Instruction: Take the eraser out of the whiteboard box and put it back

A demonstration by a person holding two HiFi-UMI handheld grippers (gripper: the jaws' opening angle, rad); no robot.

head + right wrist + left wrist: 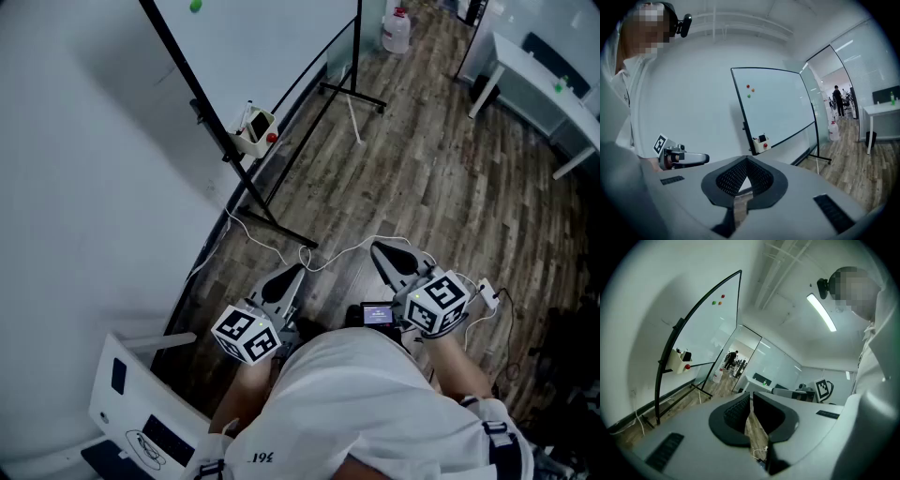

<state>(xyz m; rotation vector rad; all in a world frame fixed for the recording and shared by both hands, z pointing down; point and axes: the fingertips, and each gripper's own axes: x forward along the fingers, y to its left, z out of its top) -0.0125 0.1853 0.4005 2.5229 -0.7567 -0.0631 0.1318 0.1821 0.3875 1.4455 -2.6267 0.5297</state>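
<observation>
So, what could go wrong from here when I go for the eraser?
The white cable lies on the floor by the whiteboard stand's foot; you might trip. The left gripper and right gripper are shut; unopened, they would probably just bump the small box holding the eraser.

Office, open-plan w/ a mtg corner: big white whiteboard on a black tube stand (778,108) by a plain wall, floor-to-ceiling glass partition walls (843,75), long ceiling strip light (820,312). White rectangular desks (539,80) stand on a grey-brown wood-plank floor (422,169). Clear plastic water jug (397,33) near the glass; ppl standing in the bkgd (838,101) further down the room.
</observation>
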